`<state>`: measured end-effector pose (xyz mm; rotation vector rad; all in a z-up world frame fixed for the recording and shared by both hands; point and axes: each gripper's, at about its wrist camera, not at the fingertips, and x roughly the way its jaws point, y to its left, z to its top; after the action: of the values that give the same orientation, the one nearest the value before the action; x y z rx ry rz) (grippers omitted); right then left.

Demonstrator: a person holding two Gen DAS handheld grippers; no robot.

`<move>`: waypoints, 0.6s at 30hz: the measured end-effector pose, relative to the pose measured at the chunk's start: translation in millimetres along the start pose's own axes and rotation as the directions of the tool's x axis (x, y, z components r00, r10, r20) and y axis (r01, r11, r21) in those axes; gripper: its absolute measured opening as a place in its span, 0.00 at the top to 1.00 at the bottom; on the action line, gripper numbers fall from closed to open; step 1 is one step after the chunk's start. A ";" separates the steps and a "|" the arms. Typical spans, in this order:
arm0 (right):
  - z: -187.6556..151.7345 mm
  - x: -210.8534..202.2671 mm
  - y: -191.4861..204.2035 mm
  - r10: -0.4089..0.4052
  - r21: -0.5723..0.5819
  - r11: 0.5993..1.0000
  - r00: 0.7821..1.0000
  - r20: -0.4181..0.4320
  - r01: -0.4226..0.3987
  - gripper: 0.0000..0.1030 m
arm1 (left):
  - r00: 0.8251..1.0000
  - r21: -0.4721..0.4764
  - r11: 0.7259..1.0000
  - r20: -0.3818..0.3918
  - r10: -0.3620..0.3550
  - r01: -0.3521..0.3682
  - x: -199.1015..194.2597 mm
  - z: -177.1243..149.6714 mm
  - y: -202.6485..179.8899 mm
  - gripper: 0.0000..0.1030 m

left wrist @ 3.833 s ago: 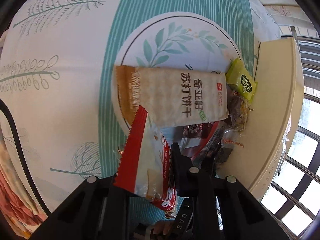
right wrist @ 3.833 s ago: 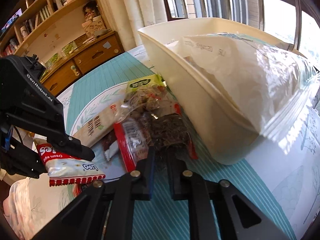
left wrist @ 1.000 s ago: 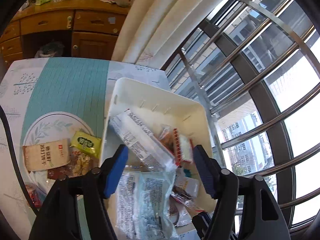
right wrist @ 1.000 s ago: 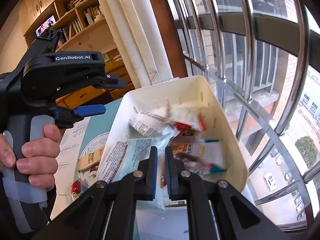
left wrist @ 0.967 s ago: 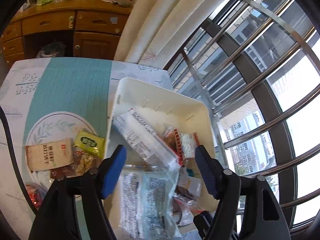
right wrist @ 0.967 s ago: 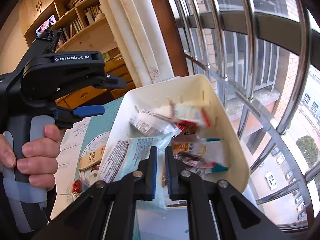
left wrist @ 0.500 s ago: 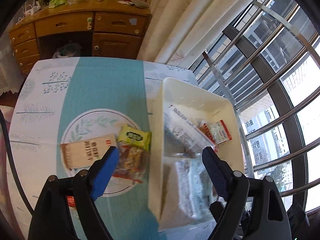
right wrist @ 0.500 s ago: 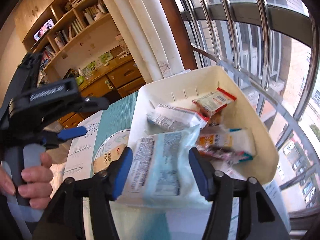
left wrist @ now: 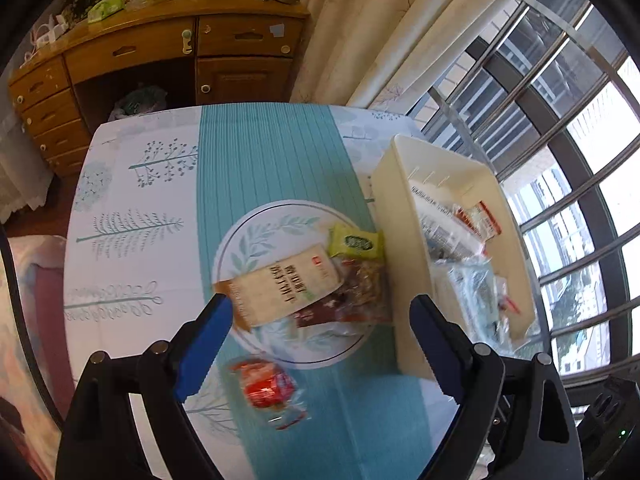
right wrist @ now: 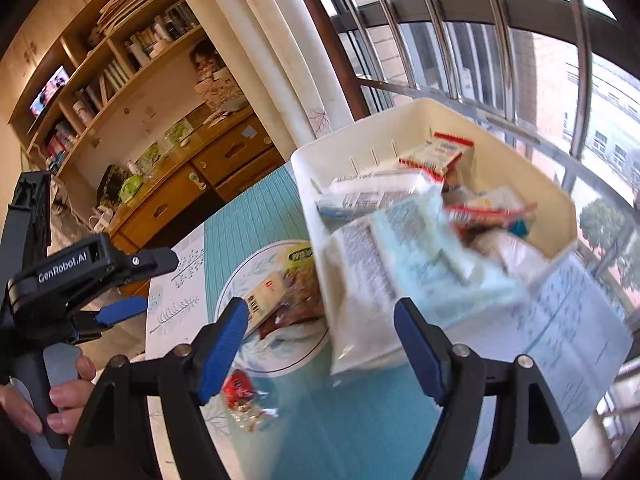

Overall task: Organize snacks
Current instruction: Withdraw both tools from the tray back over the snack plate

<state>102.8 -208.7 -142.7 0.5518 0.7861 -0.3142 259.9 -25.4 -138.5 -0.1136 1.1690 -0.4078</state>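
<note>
1. The left gripper [left wrist: 320, 316] is hanging above the bench [left wrist: 264, 160], its blue-padded fingers [left wrist: 204, 340] standing wide apart with nothing between them; its jaws have just been opening further.
2. The right gripper [right wrist: 320, 328] is likewise spread wide and gripping nothing; its jaws have just been opening from nearly closed, and no packet is sitting between the pads.
3. A cream bin [left wrist: 394, 248] is sitting at the window end of the bench, holding a heap of packets: a large pale-blue bag [right wrist: 404, 256] is leaning over its near wall, and a red-and-white packet [right wrist: 436, 152] is lying toward the far wall.
4. Just beside the bin, on the round leaf print of the cloth, a beige cracker packet [left wrist: 284, 290] is lying flat, a green packet [left wrist: 354, 242] is touching the bin's wall, and dark clear-wrapped snacks [left wrist: 356, 296] are lying between the cracker packet and the bin.
5. A red packet [left wrist: 266, 386] is lying apart from that group, nearer the camera on the cloth; it is looking blurred.
6. In the right wrist view, a person's hand [right wrist: 48, 396] is wrapping around the left gripper's handle at the left edge.
</note>
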 end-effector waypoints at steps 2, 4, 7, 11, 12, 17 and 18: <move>-9.2 2.7 7.6 -0.007 0.028 1.000 1.000 -0.009 0.007 0.25 | 1.000 0.035 0.999 -0.019 0.007 -0.006 -0.2 0.5 9.8 0.13; -17.3 5.3 13.8 -0.015 0.054 0.998 1.000 -0.017 0.016 0.25 | 0.999 0.068 0.998 -0.031 0.014 -0.012 0.9 1.5 16.1 0.13; -29.9 9.4 23.3 -0.035 0.094 0.995 0.999 -0.030 0.038 0.25 | 0.999 0.137 0.990 -0.040 0.024 -0.019 3.8 3.0 24.3 0.13; -45.8 16.5 33.1 -0.057 0.153 0.986 0.997 -0.061 0.066 0.25 | 0.999 0.210 0.978 -0.051 0.019 -0.008 9.7 5.0 30.5 0.13; -48.3 18.2 34.8 -0.060 0.164 0.984 0.996 -0.068 0.071 0.25 | 0.998 0.230 0.973 -0.054 0.017 -0.004 12.3 5.7 32.8 0.13; -69.4 35.1 43.5 -0.063 0.241 0.966 0.989 -0.132 0.093 0.25 | 0.995 0.274 0.960 -0.095 -0.034 0.059 26.3 10.5 39.2 0.13; -73.0 38.0 43.5 -0.061 0.259 0.961 0.987 -0.146 0.097 0.25 | 0.994 0.282 0.957 -0.102 -0.037 0.065 29.2 11.0 39.3 0.13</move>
<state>106.1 -133.7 -197.7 0.8021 0.9072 -0.4637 289.4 -1.3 -171.2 0.1283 1.1915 -0.6292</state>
